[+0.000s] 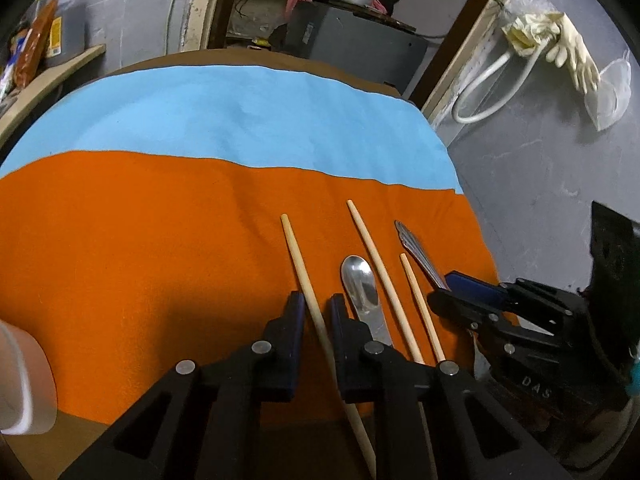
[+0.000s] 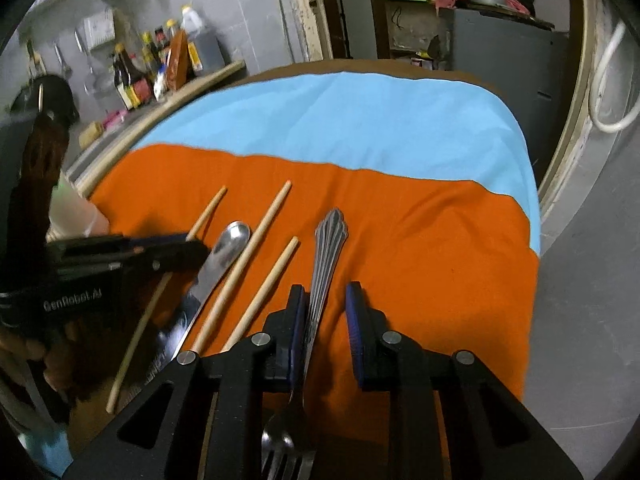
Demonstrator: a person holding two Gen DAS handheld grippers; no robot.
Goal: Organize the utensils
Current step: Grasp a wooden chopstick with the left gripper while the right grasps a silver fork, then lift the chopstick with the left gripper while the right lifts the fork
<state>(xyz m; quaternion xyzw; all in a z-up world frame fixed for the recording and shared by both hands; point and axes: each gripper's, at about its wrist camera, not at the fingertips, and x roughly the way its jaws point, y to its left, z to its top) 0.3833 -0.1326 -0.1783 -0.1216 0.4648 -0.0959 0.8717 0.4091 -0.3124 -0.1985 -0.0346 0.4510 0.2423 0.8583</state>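
Five utensils lie in a row on the orange felt cloth (image 1: 140, 240), near its right side, with a sky-blue cloth (image 1: 240, 120) spread behind it. The leftmost wooden chopstick (image 1: 304, 280) is a pale, round, slender rod, matte and smooth, and the left gripper (image 1: 316, 312) straddles it with its blue-padded jaws parted, a gap on either side, so nothing is pinched. Just right of it sits a polished steel knife (image 1: 360, 284) with a rounded, mirror-bright tip, then a second long chopstick (image 1: 372, 256), then a shorter-looking chopstick (image 1: 420, 304) beside that. Furthest right is the steel fork (image 2: 324, 264), its handle ribbed lengthwise and flaring to a scalloped end, tines pointing back toward the camera. The right gripper (image 2: 326, 312) hangs over that handle, jaws apart; the left pad sits right against the metal while the other pad stands clear over bare cloth, so no grip. The grippers are black plastic linkages with shiny rivets.
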